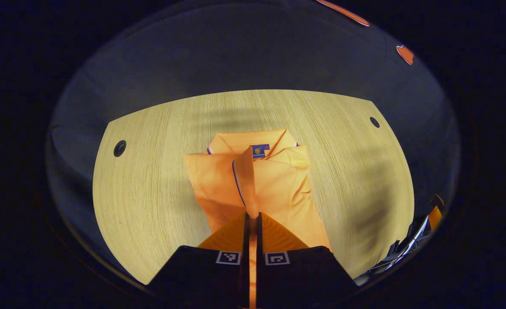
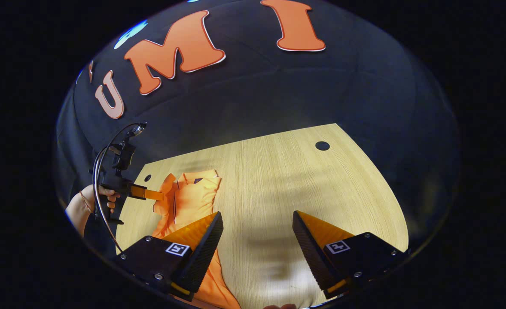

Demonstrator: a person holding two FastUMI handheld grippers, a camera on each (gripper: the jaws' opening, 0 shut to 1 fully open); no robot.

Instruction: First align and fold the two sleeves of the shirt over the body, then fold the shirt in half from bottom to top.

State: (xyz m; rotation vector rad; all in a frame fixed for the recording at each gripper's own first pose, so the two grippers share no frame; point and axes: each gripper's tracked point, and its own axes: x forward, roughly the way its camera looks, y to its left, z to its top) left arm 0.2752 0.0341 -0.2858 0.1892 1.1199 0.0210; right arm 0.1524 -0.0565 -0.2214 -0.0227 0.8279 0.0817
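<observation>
An orange polo shirt [image 1: 274, 189] with a blue neck label lies on the wooden table [image 1: 150, 193], collar at the far end and its right side folded over the body. My left gripper [image 1: 253, 216] is shut on a lifted strip of the shirt's sleeve [image 1: 243, 176] edged with blue trim. In the right gripper view the shirt [image 2: 193, 195] lies at the left, and a hand [image 2: 100, 193] holds the left gripper [image 2: 152, 194] over it. My right gripper [image 2: 256, 223] stands wide open above bare table [image 2: 278, 180], just right of the shirt, holding nothing.
The tabletop has round cable holes [image 1: 120, 148] [image 1: 374, 122] near its far corners, one seen also in the right gripper view [image 2: 322, 145]. The dark booth cloth [image 1: 253, 51] hangs behind the table. Bare wood lies on both sides of the shirt.
</observation>
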